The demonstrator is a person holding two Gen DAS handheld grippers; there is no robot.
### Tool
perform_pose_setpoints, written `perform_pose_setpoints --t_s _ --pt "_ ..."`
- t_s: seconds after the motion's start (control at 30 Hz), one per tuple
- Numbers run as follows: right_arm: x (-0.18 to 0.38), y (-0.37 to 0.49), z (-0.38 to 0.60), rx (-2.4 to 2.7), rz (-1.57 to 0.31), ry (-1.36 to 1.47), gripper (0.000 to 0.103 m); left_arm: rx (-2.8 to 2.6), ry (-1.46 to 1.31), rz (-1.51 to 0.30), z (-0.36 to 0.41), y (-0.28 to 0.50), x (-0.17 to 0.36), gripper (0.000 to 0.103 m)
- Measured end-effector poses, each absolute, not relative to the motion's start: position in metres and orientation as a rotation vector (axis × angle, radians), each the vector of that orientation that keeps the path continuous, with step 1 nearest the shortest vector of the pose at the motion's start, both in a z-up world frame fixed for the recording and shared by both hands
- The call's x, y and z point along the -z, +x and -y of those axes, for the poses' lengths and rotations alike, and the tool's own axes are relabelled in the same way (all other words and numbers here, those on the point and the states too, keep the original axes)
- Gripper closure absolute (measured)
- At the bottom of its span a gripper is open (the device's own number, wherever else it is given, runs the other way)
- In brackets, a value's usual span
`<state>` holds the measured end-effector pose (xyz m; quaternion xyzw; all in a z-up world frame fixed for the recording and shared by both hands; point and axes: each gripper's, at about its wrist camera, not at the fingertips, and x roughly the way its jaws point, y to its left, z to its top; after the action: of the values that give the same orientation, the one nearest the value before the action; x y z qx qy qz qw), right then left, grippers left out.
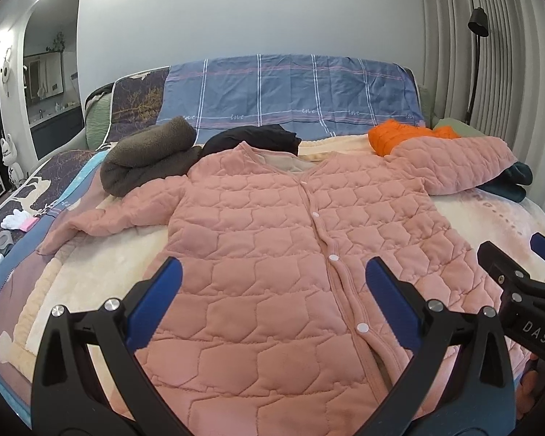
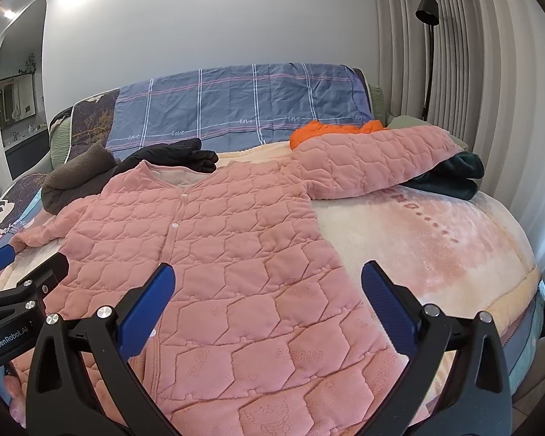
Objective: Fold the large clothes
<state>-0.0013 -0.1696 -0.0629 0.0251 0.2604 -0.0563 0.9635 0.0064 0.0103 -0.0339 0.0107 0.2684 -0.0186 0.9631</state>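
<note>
A pink quilted jacket (image 1: pixel 272 239) lies flat and buttoned on the bed, front up, collar towards the headboard; it also shows in the right wrist view (image 2: pixel 236 254). Its left sleeve (image 1: pixel 101 218) lies out to the left, its right sleeve (image 2: pixel 374 160) stretches to the right over other clothes. My left gripper (image 1: pixel 272 279) is open and empty above the jacket's lower front. My right gripper (image 2: pixel 269 283) is open and empty above the jacket's lower right side. Each gripper shows at the edge of the other's view.
The bed has a cream and pink blanket (image 2: pixel 436 247). Behind the jacket lie a brown fleece (image 1: pixel 149 156), a black garment (image 1: pixel 250 138), an orange garment (image 1: pixel 396 134) and a dark teal one (image 2: pixel 450 174). A blue checked pillow (image 1: pixel 290 91) leans at the headboard. A floor lamp (image 2: pixel 428 36) stands by the curtains.
</note>
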Motion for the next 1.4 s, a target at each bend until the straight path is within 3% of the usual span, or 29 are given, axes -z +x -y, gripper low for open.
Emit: perform_pose_setpoints --t_s 0.6,1.4 --pt "0.064 0.004 0.165 0.106 -0.540 0.045 0.001 0.079 0.062 -0.483 -0.002 0.000 0.030 0.002" --pt "0.074 0.022 0.161 0.088 -0.587 0.039 0.001 0.082 0.030 -0.546 -0.012 0.019 0.043 0.002"
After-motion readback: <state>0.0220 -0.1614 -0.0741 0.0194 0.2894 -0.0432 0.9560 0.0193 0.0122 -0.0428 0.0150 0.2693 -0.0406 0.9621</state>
